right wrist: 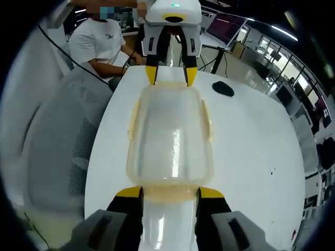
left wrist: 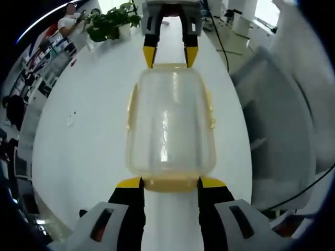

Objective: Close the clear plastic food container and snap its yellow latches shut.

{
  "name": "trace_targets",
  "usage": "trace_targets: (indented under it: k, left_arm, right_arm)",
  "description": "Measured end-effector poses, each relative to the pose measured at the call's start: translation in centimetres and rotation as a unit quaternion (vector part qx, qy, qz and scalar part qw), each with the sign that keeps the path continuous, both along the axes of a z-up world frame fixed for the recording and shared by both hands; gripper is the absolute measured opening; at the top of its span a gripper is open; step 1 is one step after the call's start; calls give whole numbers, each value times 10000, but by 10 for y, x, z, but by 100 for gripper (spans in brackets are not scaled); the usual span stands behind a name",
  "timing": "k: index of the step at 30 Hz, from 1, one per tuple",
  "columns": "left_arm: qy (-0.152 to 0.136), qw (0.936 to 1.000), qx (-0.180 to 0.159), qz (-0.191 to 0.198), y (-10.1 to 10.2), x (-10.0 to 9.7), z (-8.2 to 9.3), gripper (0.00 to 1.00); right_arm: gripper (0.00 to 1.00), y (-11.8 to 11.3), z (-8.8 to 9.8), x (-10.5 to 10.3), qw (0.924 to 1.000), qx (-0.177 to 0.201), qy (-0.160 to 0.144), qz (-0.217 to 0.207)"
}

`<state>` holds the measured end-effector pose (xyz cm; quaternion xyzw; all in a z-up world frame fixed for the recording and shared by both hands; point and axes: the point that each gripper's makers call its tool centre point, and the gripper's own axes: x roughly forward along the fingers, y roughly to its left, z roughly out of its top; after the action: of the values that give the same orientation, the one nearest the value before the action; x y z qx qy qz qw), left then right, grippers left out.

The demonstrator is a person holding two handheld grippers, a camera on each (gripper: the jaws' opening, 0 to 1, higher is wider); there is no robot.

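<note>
We see the container [left wrist: 170, 123] lying on the white tabletop [left wrist: 84, 136], lengthwise between our two grippers. Our left gripper [left wrist: 170, 182] has its jaws set wide at one short end, tips beside the yellow latch [left wrist: 170, 183] there; our right gripper [right wrist: 170, 192] stands likewise at the opposite end. Whether the tips touch the plastic is hard to make out. The side latches [right wrist: 208, 125] look pale and blurred. Bare tabletop lies on both sides, a chair [right wrist: 57, 151] just past one edge.

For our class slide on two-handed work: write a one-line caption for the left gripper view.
Left gripper and right gripper meet opposite ends of a clear container on a white table.
</note>
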<state>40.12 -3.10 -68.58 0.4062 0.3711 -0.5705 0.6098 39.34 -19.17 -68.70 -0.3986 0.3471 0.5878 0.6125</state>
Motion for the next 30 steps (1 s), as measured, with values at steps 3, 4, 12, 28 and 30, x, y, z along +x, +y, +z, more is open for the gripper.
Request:
trace_targets:
  k: [3, 4, 12, 28, 30]
  left_arm:
    - [-21, 10000, 5, 16, -13, 1, 2, 38]
    - [-25, 10000, 12, 15, -16, 1, 2, 38]
    - [-17, 10000, 41, -50, -47, 3, 4, 38]
    - [-10, 9999, 26, -140, -103, 9, -3, 38]
    - [3, 9999, 31, -145, -107, 10, -5, 38]
  right_arm:
    - [37, -13, 3, 1, 10000, -9, -17, -5]
    - [37, -16, 3, 1, 10000, -11, -21, -6]
    - [37, -47, 6, -1, 10000, -38, -24, -45]
    - [37, -102, 2, 4, 9999, -72, -16, -153]
    - [37, -106, 1, 4, 9999, -80, -8, -146]
